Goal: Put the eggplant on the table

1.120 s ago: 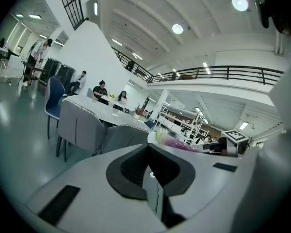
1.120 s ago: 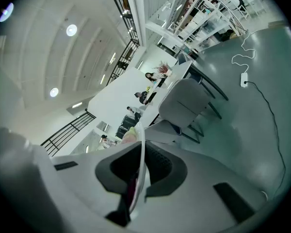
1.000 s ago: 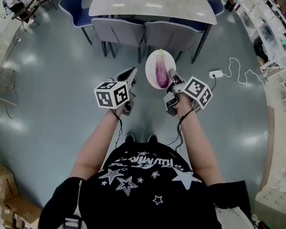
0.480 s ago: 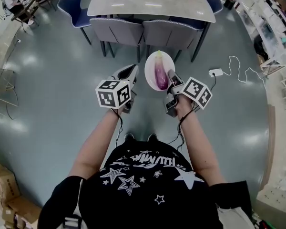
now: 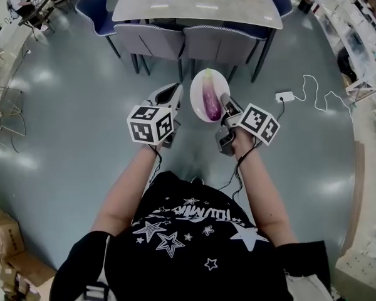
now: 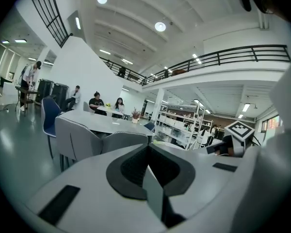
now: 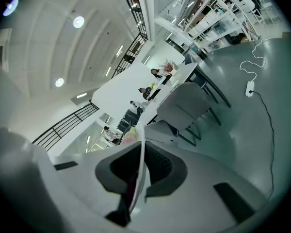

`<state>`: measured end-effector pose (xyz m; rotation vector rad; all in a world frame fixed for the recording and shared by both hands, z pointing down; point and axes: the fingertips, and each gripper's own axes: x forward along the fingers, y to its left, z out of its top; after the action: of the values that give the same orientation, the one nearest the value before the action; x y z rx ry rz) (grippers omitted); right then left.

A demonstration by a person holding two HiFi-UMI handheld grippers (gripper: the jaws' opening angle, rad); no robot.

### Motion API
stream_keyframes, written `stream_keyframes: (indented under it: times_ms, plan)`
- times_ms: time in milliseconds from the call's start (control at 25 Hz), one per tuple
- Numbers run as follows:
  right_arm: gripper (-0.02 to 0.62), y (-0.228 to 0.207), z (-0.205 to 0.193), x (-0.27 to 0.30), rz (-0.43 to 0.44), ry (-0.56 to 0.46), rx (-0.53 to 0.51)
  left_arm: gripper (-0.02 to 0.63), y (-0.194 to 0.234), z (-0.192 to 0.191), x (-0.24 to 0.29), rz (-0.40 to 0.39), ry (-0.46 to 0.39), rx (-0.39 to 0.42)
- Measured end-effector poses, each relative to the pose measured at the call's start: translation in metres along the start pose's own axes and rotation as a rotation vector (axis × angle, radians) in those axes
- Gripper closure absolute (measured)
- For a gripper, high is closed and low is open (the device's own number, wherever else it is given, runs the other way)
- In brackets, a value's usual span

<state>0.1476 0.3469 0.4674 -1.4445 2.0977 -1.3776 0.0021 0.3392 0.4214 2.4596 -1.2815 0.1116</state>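
Observation:
A purple eggplant (image 5: pixel 211 96) lies on a white plate (image 5: pixel 198 100) held in the air over the floor, short of the grey table (image 5: pixel 194 2). My right gripper (image 5: pixel 225 100) is shut on the plate's near right rim. In the right gripper view the rim (image 7: pixel 141 159) shows edge-on between the jaws of that gripper (image 7: pixel 137 181). My left gripper (image 5: pixel 170 93) hangs just left of the plate, apart from it. In the left gripper view its jaws (image 6: pixel 153 181) are shut with nothing between them, and the table (image 6: pixel 104 123) lies ahead.
Two grey chairs (image 5: pixel 151 39) (image 5: pixel 220 42) are pushed in along the table's near side, between me and the tabletop. A blue chair (image 5: pixel 94 6) stands at its left end. A white power strip (image 5: pixel 283 96) with its cable lies on the floor to the right. Shelving lines the right wall.
The table and chairs have drawn slightly nearer as the person steps forward, and the feet are now hidden. Both grippers and the plate keep the same pose.

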Motion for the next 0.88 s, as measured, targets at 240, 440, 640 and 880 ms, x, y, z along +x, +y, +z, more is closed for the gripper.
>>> stream_keyframes:
  times_ms: [240, 440, 640, 880]
  plan:
    - [0.571, -0.007, 0.004, 0.010, 0.005, 0.011, 0.015, 0.598, 0.010, 0.001, 0.006, 0.030, -0.003, -0.015]
    - [0.571, -0.005, 0.014, 0.034, 0.003, 0.001, 0.034, 0.598, 0.030, 0.006, 0.023, 0.023, 0.003, -0.021]
    - [0.571, -0.009, 0.040, 0.071, -0.017, -0.012, 0.046, 0.598, 0.059, 0.021, 0.067, -0.006, 0.006, -0.033]
    - [0.571, -0.001, 0.076, 0.139, -0.028, -0.034, 0.050, 0.600, 0.112, 0.050, 0.118, -0.033, 0.004, -0.026]
